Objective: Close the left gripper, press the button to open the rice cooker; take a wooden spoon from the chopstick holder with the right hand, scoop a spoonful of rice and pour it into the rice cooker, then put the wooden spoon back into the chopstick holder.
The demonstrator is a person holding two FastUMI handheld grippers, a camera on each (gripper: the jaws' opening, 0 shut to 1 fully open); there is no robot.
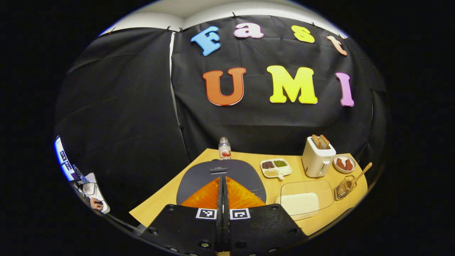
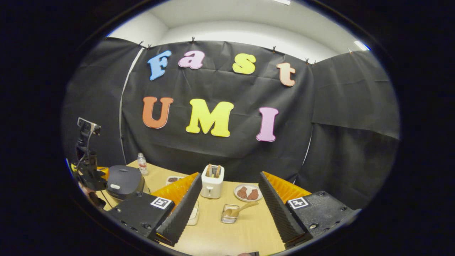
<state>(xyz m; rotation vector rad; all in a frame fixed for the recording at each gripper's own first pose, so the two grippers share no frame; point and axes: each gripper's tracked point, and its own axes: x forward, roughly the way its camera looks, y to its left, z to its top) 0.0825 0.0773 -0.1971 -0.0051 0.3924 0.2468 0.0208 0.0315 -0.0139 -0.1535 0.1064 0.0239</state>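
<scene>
My left gripper (image 1: 223, 183) is shut, its fingers pressed together just above the dark grey lid of the rice cooker (image 1: 245, 172), near the button (image 1: 218, 170). The lid is down. In the right gripper view the rice cooker (image 2: 124, 181) stands at the far left with the left gripper (image 2: 98, 174) beside it. A wooden spoon (image 2: 243, 208) leans in the wire chopstick holder (image 2: 229, 214), straight ahead of my open right gripper (image 2: 230, 175), which holds nothing. The holder (image 1: 344, 188) and spoon (image 1: 360, 175) stand at the table's right edge. A clear container of rice (image 1: 302, 202) lies right of the cooker.
On the wooden table (image 1: 167, 195) stand a small bottle (image 1: 224, 148), a divided snack plate (image 1: 275, 168), a white toaster (image 1: 317, 156) with bread in it and a plate of red meat (image 1: 344, 163). The toaster (image 2: 212, 181) and meat plate (image 2: 249, 193) sit behind the holder.
</scene>
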